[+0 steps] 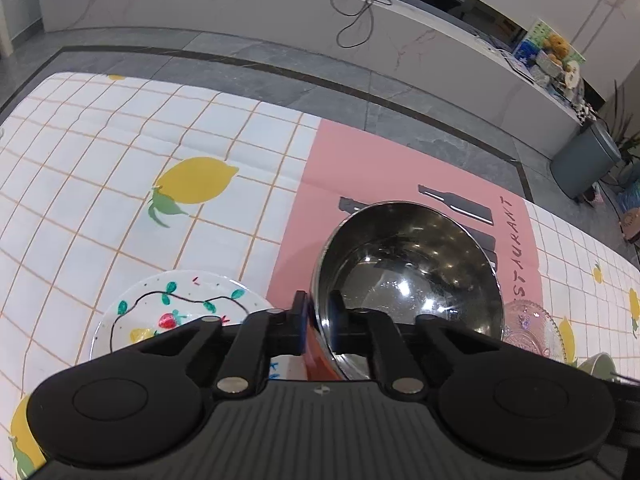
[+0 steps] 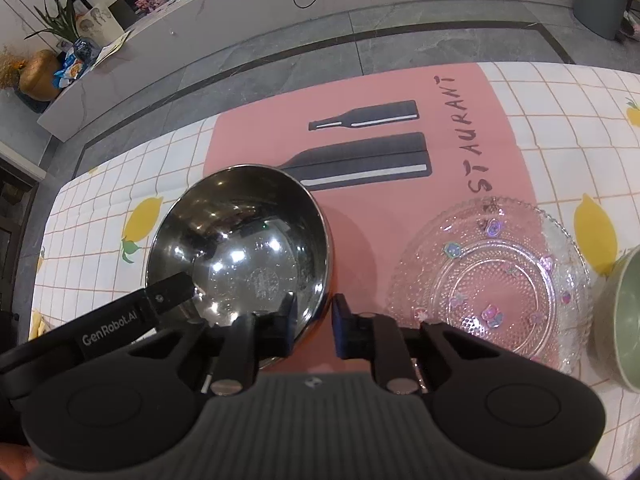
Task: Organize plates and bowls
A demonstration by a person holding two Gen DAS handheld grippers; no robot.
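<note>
Both grippers were at the steel bowl, which stood over the pink placemat between the painted plate on its left and the glass plate on its right. The left gripper had its fingers closed narrowly on the bowl's near-left rim, one inside and one outside. The right gripper straddled the near-right rim in the same way, but a small gap showed at its outer finger, so I cannot tell if it really pinched the rim. A green bowl waited at the far right edge. To do this step well, I think both grips should be firm before lifting, because the thin polished rim may slip. The bowl should stay level and pass clear of the fragile glass plate.
</note>
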